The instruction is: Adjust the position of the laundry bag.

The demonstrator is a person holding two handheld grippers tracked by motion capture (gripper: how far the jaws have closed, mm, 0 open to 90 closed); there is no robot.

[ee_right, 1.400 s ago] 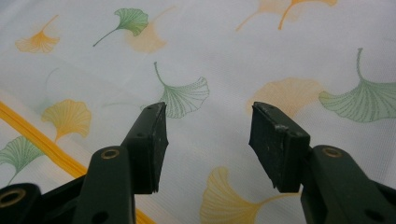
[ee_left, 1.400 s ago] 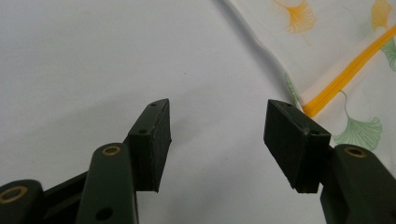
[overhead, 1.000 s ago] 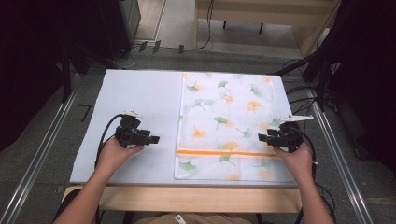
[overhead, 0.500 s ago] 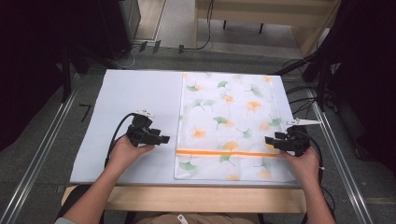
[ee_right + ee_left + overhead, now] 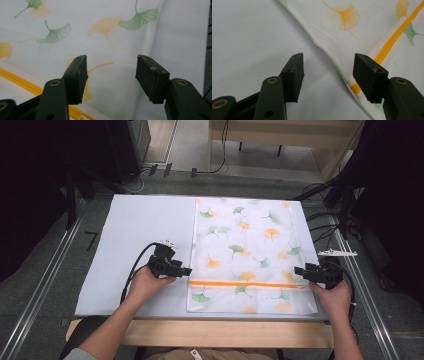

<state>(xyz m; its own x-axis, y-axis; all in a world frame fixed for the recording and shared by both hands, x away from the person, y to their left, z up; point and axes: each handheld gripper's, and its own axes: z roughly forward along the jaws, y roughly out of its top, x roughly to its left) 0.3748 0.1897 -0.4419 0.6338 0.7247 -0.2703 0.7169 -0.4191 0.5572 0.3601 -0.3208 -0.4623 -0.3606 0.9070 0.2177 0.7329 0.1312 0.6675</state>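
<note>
At the left of the high view our left gripper [image 5: 186,270] sits low over the pale table cover [image 5: 130,235], its tips just short of the left edge of the pillowcase [image 5: 250,245], level with the orange zipper [image 5: 245,283]. In the left gripper view its jaws stand wide apart with nothing between the pads; the cloth edge [image 5: 329,55] runs diagonally between and beyond them, and the zipper [image 5: 397,37] reaches toward the right-hand pad. We have not gripped anything yet on this side.

The pillowcase, white with green and orange ginkgo leaves, lies flat across the centre and right of the frame, its zipper band crossing near the bottom edge.

At the right of the frame our right gripper [image 5: 300,271] points inward at the right end of the zipper. In the right gripper view the jaws [image 5: 111,80] are equally wide and empty, hovering over the printed fabric [image 5: 75,30], with the cloth's border and bare cover to the right.

What could go wrong, as we judge it: the fabric lies flat against the cover, so if we close from too high the pads may meet on air, or pinch just the top layer and leave the underside behind. The left pads might catch the stiffer zipper ridge and slip off. If we close too low, we may nip the table cover along with the cloth. Uneven grips on the two sides would skew or wrinkle the pillowcase once we lift.
</note>
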